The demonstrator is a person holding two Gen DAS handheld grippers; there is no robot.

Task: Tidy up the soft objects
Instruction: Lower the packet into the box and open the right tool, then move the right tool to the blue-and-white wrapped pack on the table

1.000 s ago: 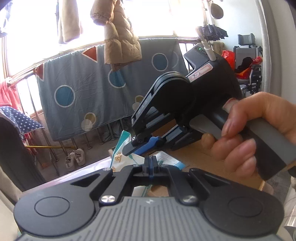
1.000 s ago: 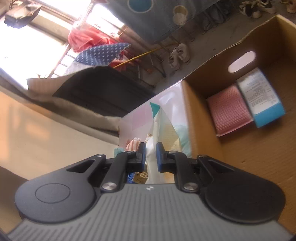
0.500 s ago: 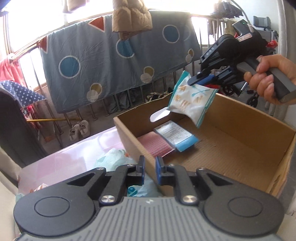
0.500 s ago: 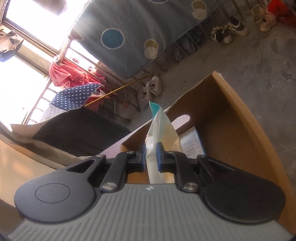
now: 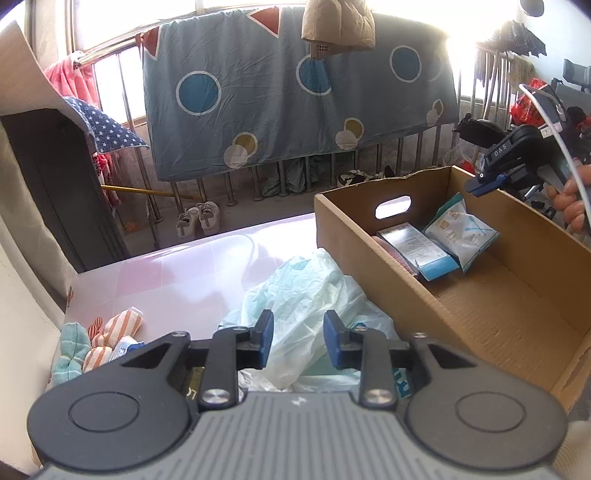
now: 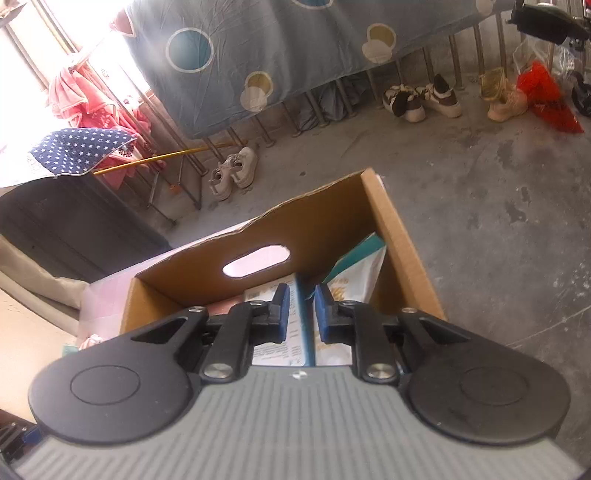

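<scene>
— Inside the cardboard box [image 5: 369,266], what's that packet?
— A white soft pouch [image 5: 460,230] with teal edges and printing (slightly crumpled), leaning on a blue-ended pack [image 5: 417,249].
— Grippers?
— Right gripper [image 6: 300,312] above it, jaws parting, nothing pinched. Left gripper [image 5: 298,339] opening over a pale plastic bag [image 5: 306,291], empty.

PLACE: home balcony or sun room | EVIDENCE: spotted blue bedsheet [image 5: 295,99] airing over metal railing [image 5: 110,48]; padded jacket [image 5: 338,22] hung above; sneakers [image 6: 234,171] and other shoes [image 6: 424,98] on bare concrete floor [image 6: 480,192]; pink-topped table [image 5: 166,269]
</scene>
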